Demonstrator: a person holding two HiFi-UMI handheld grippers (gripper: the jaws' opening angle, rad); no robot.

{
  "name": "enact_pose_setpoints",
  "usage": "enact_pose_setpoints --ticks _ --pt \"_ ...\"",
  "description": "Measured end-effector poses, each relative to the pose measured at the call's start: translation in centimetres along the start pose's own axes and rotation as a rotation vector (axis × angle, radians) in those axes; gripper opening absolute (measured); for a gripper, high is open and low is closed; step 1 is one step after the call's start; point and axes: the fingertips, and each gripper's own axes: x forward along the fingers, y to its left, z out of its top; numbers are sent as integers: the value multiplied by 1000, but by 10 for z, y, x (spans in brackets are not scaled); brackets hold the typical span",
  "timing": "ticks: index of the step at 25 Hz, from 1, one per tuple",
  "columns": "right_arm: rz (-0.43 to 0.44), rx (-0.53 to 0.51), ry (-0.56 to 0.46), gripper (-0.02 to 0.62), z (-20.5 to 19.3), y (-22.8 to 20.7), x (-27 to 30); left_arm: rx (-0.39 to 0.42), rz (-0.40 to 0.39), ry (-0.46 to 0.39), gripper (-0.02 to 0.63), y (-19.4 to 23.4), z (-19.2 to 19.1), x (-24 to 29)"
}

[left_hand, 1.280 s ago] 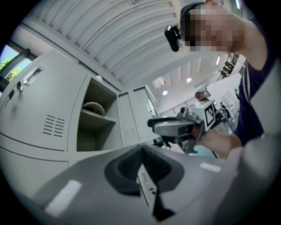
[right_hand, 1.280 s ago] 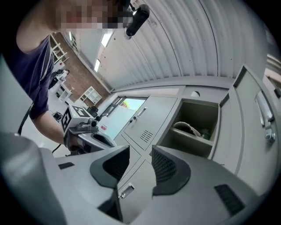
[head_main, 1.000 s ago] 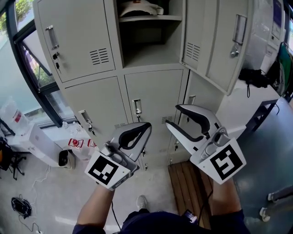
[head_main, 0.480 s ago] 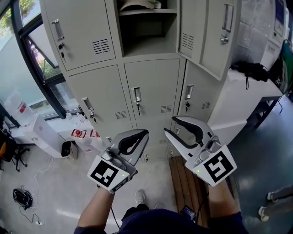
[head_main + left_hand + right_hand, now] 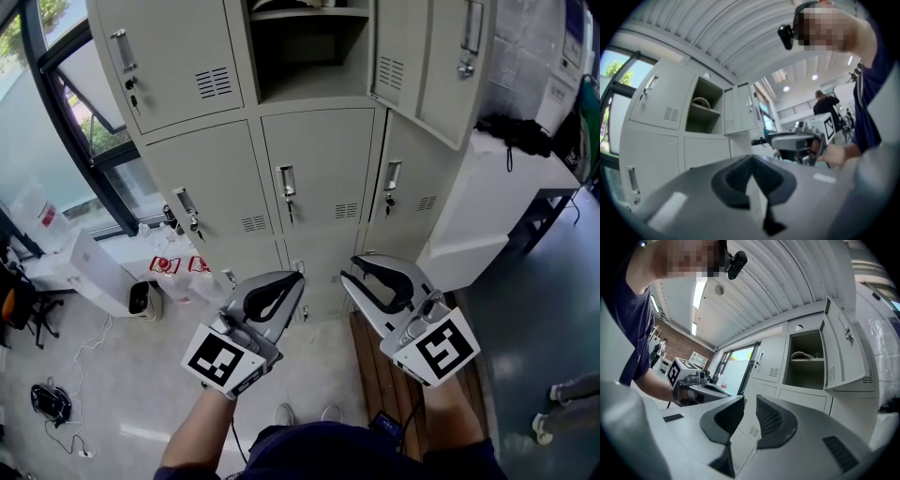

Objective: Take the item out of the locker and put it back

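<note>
- Two hand-held grey grippers hang low in front of a bank of pale grey metal lockers (image 5: 211,187), and both point towards it.
- The left gripper (image 5: 298,277) has its jaws together. In the left gripper view the dark ribbed pads (image 5: 736,178) meet at the tips, with nothing between them.
- The right gripper (image 5: 349,270) has its jaws a narrow slit apart. They have just been closing, nothing stands between them, and only the locker front shows through the gap.
- One upper compartment (image 5: 309,56) in the middle of the bank stands open, and its door (image 5: 433,66) is swung out to the right.
- The task's thing, a whitish rounded item (image 5: 804,355), lies on the shelf (image 5: 813,360) inside that open compartment, high up and well apart from both grippers. I cannot tell exactly what it is.
- A brown slatted wooden board (image 5: 370,361) lies on the grey floor (image 5: 141,394) beneath the right gripper.
- A white counter (image 5: 487,216) stands just to the right of the lockers, with a black bundle (image 5: 516,136) on top of it.
- A white box-like unit (image 5: 94,281) and some red-and-white packets (image 5: 169,267) sit on the floor at the left, near the dark-framed window (image 5: 66,131).
</note>
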Motion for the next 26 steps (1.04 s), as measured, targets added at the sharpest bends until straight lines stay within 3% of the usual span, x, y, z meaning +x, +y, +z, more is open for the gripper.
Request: enact_pose_setpoints --ticks 9,26 --pt "-38 85 26 55 -21 29 2 -44 -24 12 4 13 -18 -32" --pt "-93 151 81 47 -45 56 14 -92 -88 22 3 22 -38 -55"
